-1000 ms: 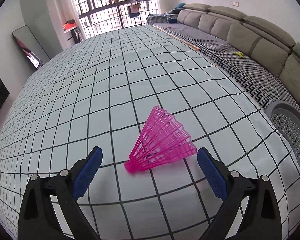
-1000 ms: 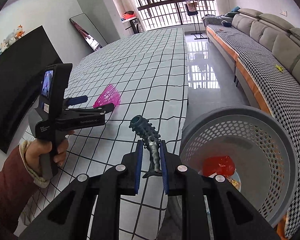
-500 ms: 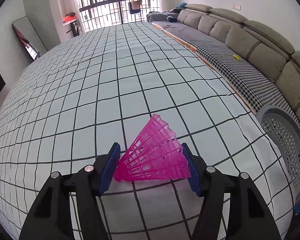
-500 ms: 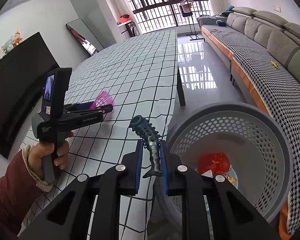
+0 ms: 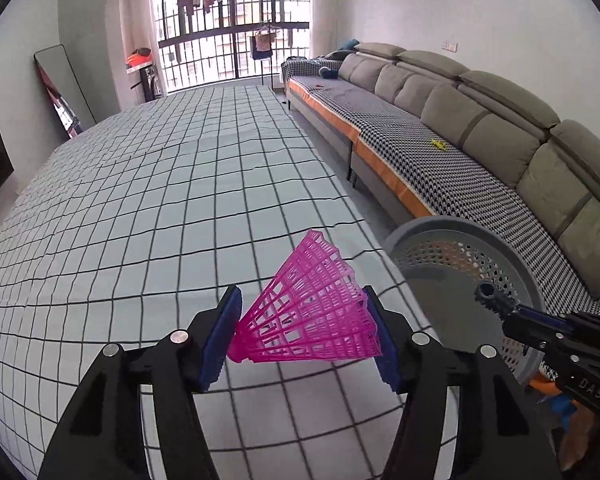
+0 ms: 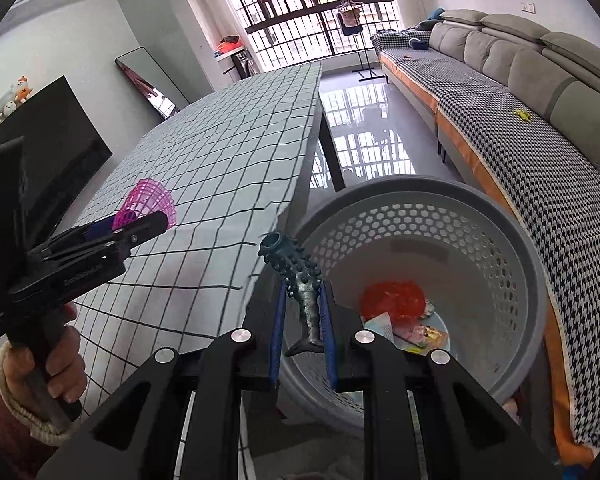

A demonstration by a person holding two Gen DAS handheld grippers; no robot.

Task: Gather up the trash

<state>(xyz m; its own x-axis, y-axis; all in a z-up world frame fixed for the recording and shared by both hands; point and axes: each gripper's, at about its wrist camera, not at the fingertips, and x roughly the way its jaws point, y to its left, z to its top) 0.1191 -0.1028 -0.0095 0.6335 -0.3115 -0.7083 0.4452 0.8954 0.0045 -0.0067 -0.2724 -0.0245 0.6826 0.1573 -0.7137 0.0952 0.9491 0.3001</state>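
My left gripper [image 5: 302, 338] is shut on a pink plastic shuttlecock [image 5: 312, 312] and holds it lifted above the checked table [image 5: 140, 208], near the table's right edge. It also shows in the right wrist view [image 6: 148, 202]. My right gripper [image 6: 303, 320] is shut on a dark spiky toy fish [image 6: 300, 284], held at the near left rim of the grey perforated trash basket [image 6: 500, 232]. The basket [image 5: 452, 228] stands on the floor beside the table and holds red and paper trash [image 6: 396, 304].
A long grey sofa [image 5: 480, 120] with a houndstooth cover runs along the right wall. A black screen [image 6: 44, 144] and a leaning mirror [image 6: 144, 80] stand at the left. A barred window [image 5: 228, 40] lies beyond the table's far end.
My left gripper closed on the shuttlecock and lifted it off the table, toward the basket. My right gripper moved with the fish from over the table edge to the basket's rim.
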